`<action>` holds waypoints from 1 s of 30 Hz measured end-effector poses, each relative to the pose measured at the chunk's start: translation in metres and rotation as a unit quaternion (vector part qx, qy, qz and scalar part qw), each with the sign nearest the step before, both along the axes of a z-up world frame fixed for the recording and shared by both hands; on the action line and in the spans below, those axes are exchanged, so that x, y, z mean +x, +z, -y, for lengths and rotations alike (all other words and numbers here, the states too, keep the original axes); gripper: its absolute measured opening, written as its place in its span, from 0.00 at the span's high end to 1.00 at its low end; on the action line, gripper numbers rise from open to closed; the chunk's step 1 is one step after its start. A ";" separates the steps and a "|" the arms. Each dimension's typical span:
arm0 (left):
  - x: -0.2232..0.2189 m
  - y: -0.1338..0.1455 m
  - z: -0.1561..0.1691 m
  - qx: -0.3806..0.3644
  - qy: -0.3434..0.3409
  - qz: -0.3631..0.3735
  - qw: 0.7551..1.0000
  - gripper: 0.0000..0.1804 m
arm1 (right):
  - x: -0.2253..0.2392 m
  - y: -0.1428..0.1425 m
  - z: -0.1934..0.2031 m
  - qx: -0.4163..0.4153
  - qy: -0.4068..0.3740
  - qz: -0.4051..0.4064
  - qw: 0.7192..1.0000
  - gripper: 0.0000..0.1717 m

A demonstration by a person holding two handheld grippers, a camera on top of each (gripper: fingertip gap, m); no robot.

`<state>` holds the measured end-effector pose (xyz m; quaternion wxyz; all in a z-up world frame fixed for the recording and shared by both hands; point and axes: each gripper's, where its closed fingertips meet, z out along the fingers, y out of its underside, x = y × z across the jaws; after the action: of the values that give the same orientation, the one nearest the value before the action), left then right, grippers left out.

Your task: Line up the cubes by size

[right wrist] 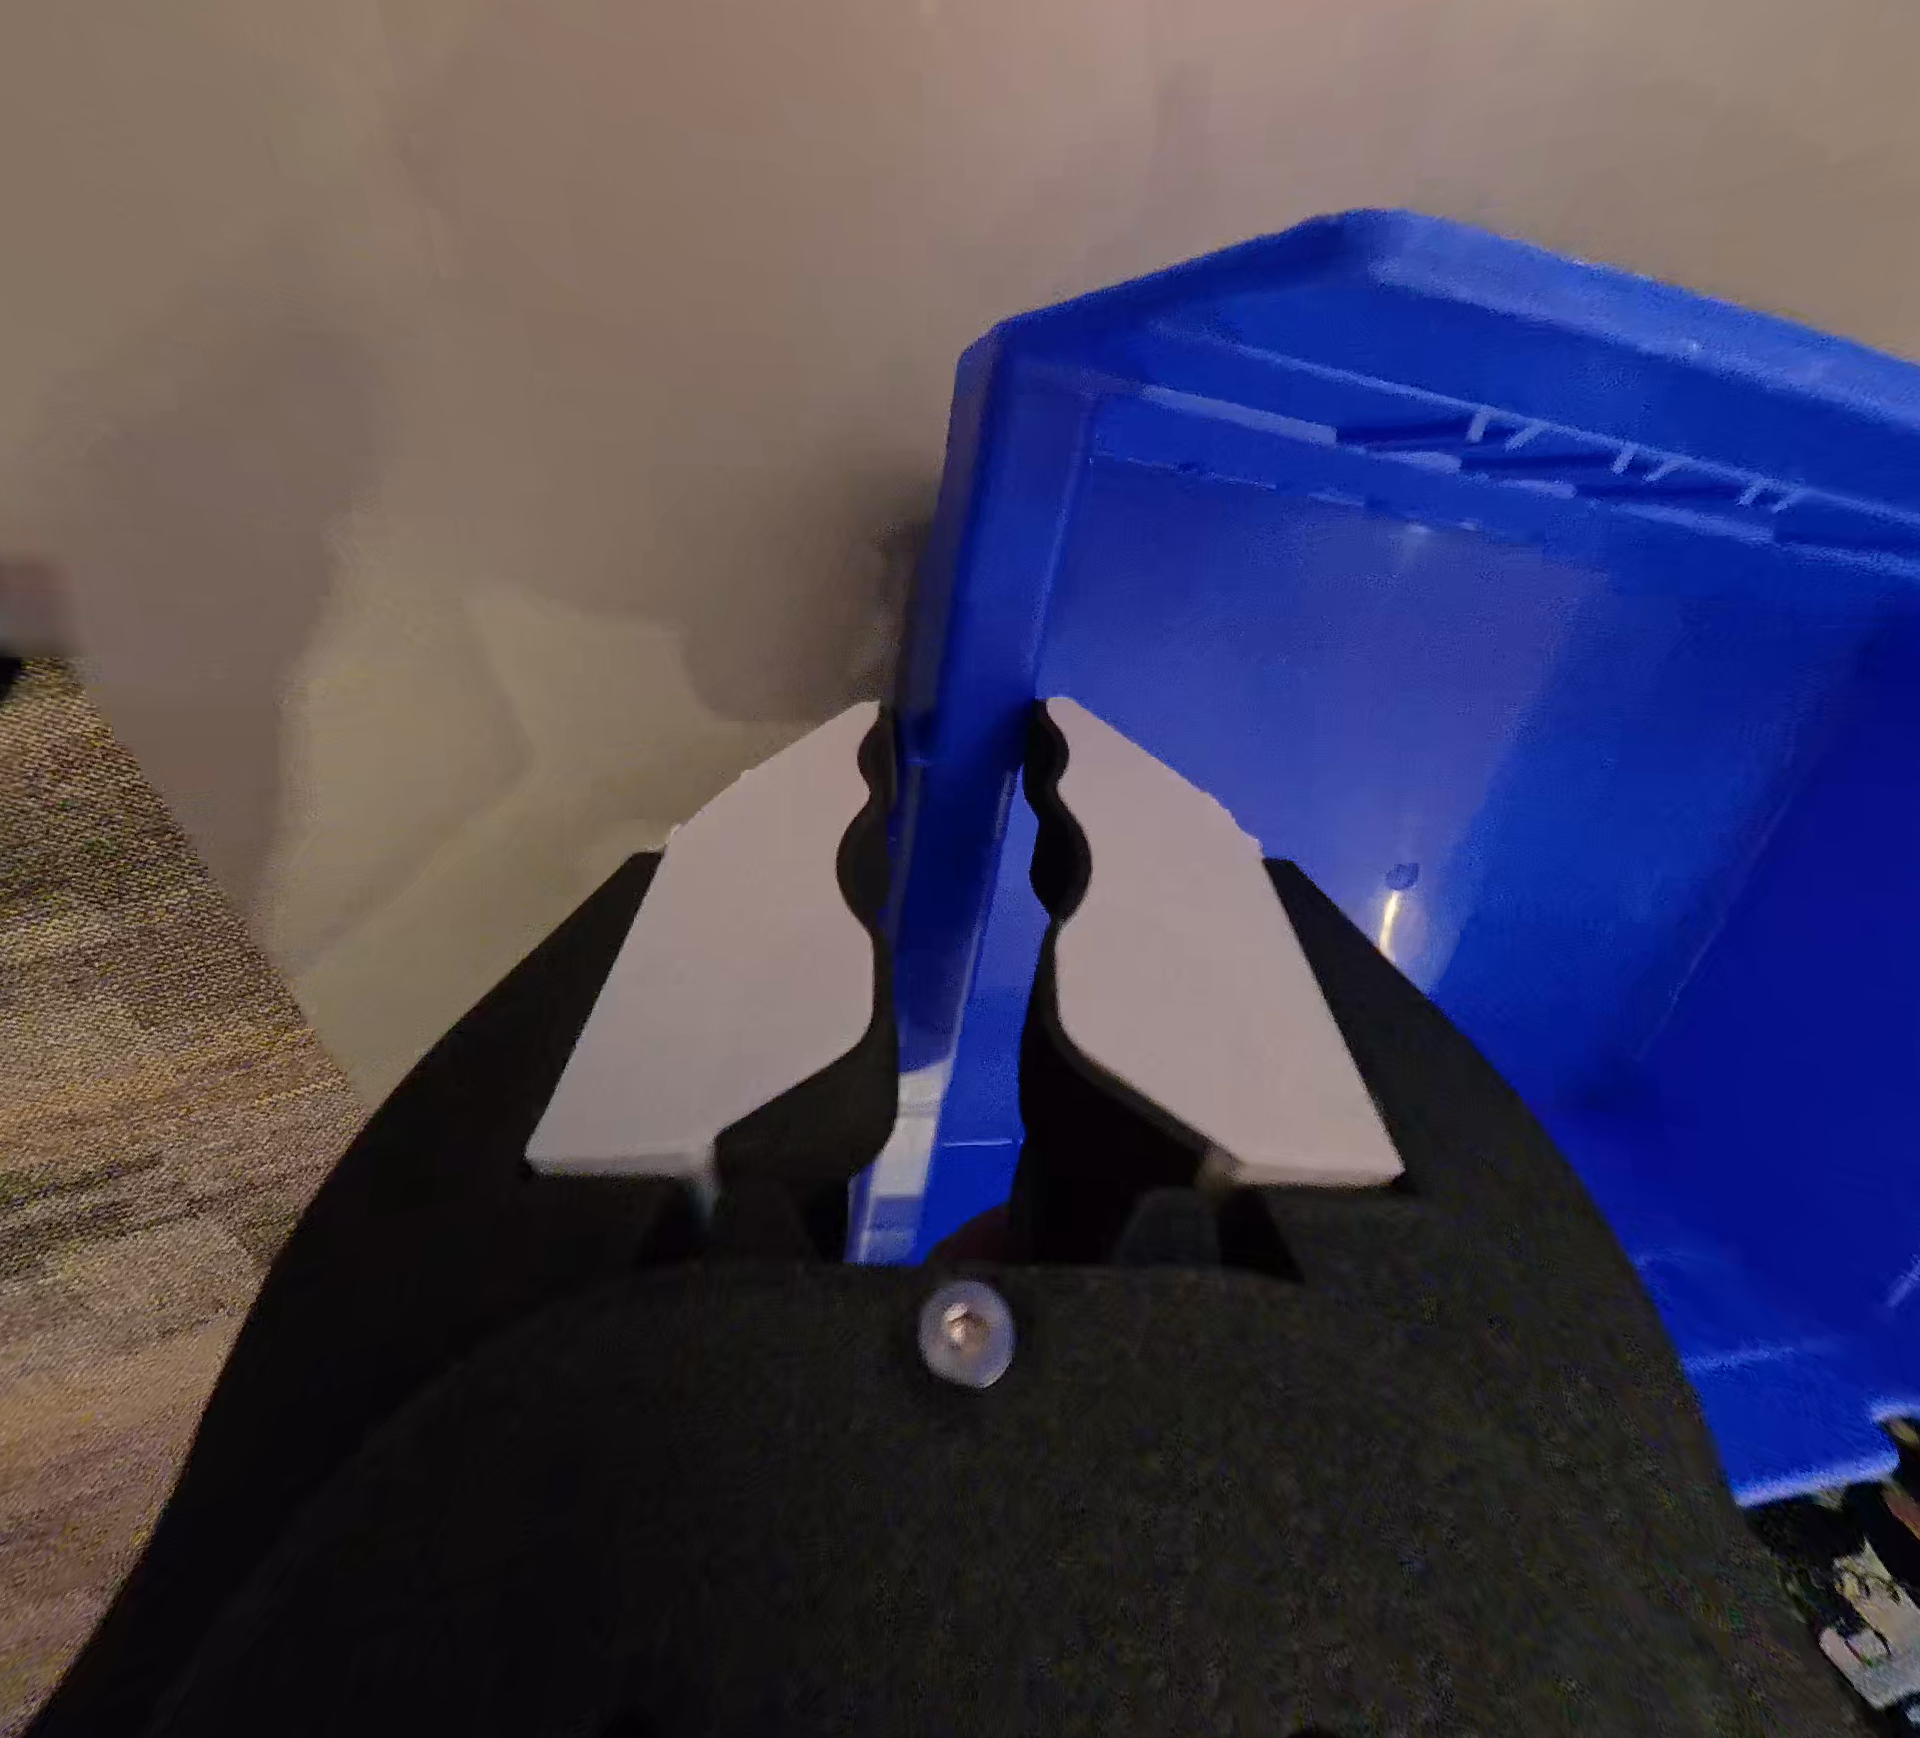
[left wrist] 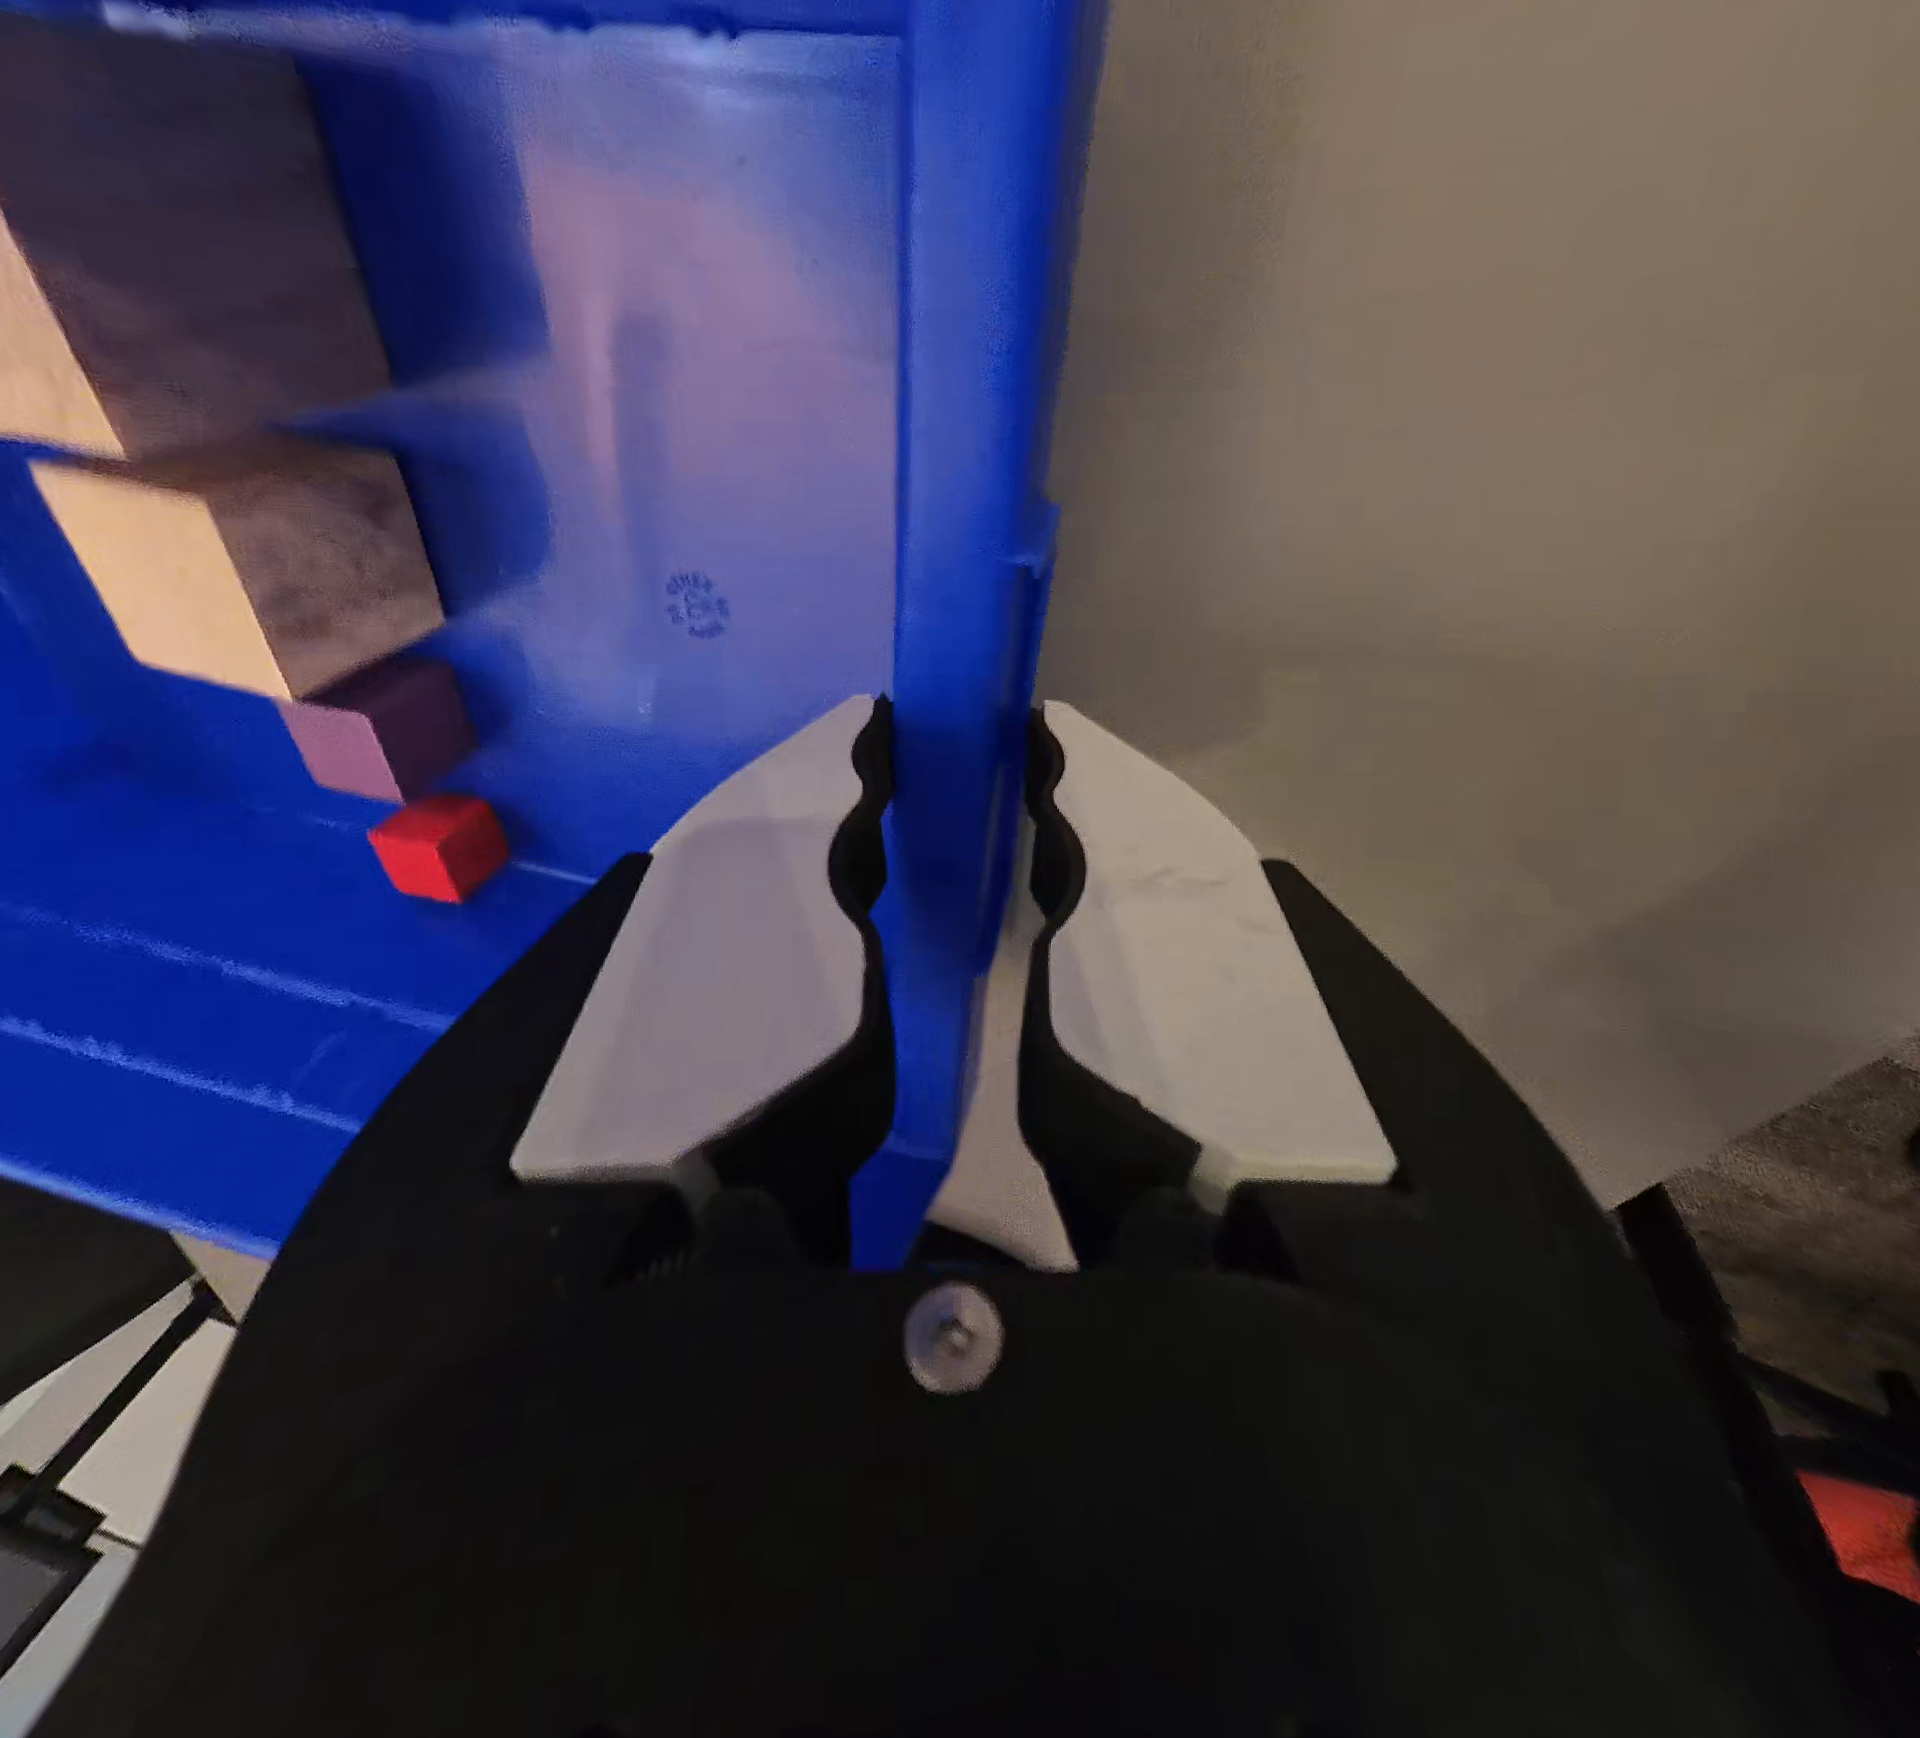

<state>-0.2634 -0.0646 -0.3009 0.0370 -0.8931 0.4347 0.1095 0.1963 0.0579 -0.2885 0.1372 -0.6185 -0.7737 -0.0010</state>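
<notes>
**Tipping the bin, cubes sliding out of order**

Sliding toward the low corner of the blue bin (left wrist: 727, 338): four cubes in a loose diagonal string. Smallest, red cube (left wrist: 442, 847), lowest against the bin's near wall. Just above it, purple cube (left wrist: 384, 732), touching or nearly so. Above that, tan cube (left wrist: 229, 566), then a larger dark block (left wrist: 177, 234), cut off at the frame edge and smeared by motion blur. Already running small to large, as it happens, but inside the bin and by tumble, not by placement. Judged: task barely begun; emptying step in hand, lining up on a surface all left to do.

Clamped on the bin's rim, one at each end wall: left gripper (left wrist: 961, 722), narrow, both pads pressed on the blue wall; right gripper (right wrist: 961, 722), same narrow set, pads hard against the opposite wall. Bin apparently lifted and tilted between the two.

Beyond the bin: pale wall (right wrist: 520, 234) behind, patterned carpet (right wrist: 104, 961) low to one side.

Hidden or doubtful:
- Count of cubes: more possible past the frame edge.
- Right wrist view showing only bare bin floor, no cubes.
- Landing surface for the row not in view.
- Dark clutter under the bin, unreadable.
</notes>
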 end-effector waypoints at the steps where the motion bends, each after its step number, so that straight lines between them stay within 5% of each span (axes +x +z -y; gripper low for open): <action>1: -0.004 0.000 0.002 0.000 -0.005 -0.003 1.000 0.87 | 0.003 0.000 -0.006 0.004 -0.004 0.002 1.000 0.87; 30: -0.137 0.000 -0.007 -0.045 0.003 -0.077 0.996 0.86 | 0.044 0.000 -0.154 0.057 0.063 0.057 0.995 0.86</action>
<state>-0.4005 -0.0579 -0.3007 -0.0370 -0.8842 0.4377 0.1589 0.2398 0.2115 -0.2881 0.1274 -0.5587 -0.8164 -0.0714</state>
